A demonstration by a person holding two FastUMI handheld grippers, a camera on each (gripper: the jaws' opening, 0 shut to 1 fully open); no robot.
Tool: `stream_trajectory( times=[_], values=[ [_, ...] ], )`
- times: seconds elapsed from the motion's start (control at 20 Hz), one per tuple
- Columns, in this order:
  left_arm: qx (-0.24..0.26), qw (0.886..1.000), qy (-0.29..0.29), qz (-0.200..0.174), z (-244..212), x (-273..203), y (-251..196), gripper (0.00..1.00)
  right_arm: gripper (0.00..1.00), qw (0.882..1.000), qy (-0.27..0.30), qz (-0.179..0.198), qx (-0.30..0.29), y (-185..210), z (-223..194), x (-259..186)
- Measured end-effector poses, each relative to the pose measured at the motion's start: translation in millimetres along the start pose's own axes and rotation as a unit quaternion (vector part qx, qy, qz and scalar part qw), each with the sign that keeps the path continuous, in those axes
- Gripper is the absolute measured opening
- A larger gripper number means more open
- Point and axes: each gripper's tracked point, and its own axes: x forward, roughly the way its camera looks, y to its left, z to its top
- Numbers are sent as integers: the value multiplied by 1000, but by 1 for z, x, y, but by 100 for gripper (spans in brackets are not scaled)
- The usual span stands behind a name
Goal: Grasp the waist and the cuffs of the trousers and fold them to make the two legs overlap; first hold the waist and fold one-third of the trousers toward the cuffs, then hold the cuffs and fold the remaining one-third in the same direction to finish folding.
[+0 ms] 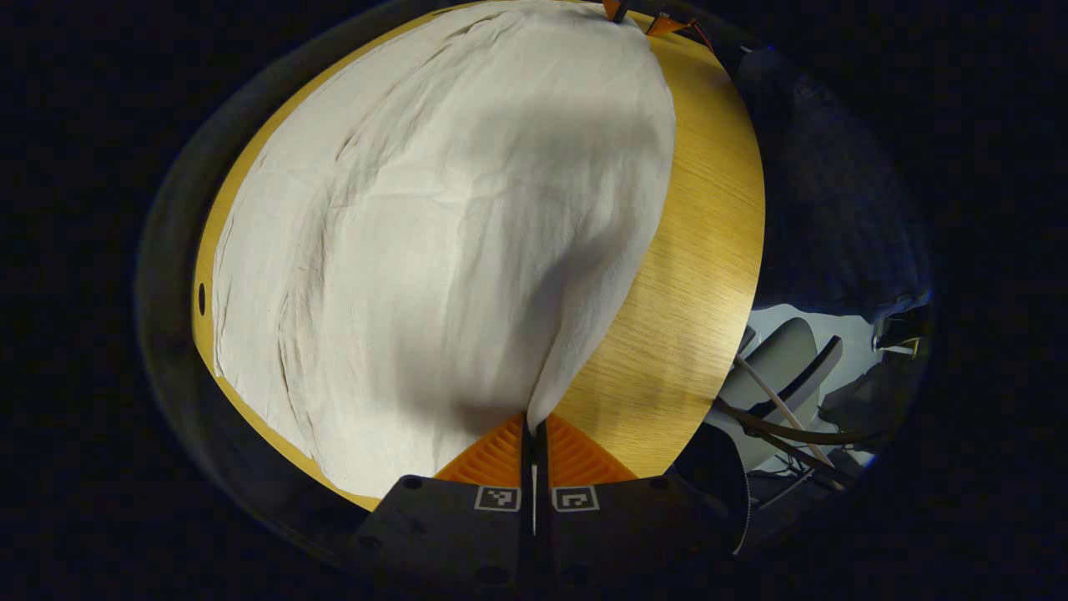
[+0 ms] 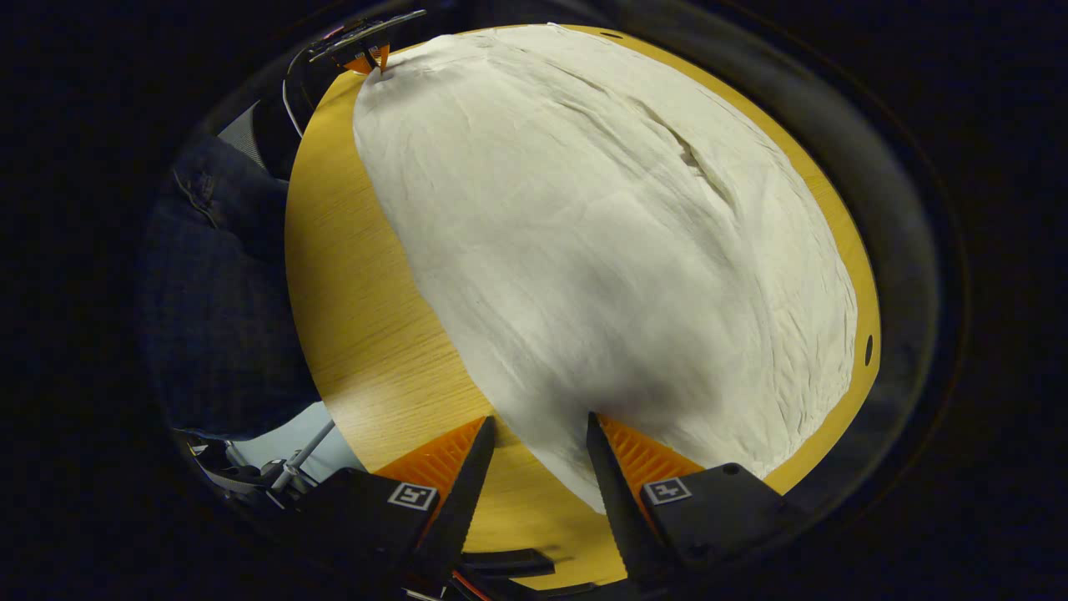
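Left gripper view: the trousers (image 1: 434,242) are spread across the wooden table (image 1: 692,275), covering most of the frame's centre and left, with creases running along the left side. The left gripper (image 1: 534,430) sits at bottom centre with fingers closed together; a corner of the cloth edge is pinched between them and lifted into a fold rising up to the right. Bare tabletop is seen along the right of the cloth. The other gripper (image 1: 636,15) is seen at the top edge, at the far corner of the fabric. A person's dark clothing (image 1: 826,192) is seen at upper right, beyond the table edge.

Right gripper view: the trousers (image 2: 601,234) fill centre and right, with bare table (image 2: 359,309) on the left. The right gripper (image 2: 538,438) at bottom centre is held wide open; the cloth's near edge lies between the fingers, touching the right one, with a gap on the left. Nothing is gripped. The other gripper (image 2: 371,57) is seen at upper left, at the cloth's far corner. A small hole in the tabletop (image 2: 869,349) is seen at right.
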Motion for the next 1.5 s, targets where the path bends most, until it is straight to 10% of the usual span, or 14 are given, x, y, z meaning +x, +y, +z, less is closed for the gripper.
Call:
stream_trajectory(
  times=[0.2,0.5,1.5],
  values=[
    [-1,1000,-3,-2,0,0,0,0,75,1000,15,-5,17,0,-1,0],
    [-10,1000,2,-11,1,0,-2,0,11,999,29,-34,31,-9,-1,-2],
    [-69,998,-2,6,5,-28,13,0,2,972,-48,-148,176,-52,25,-42]
  ],
)
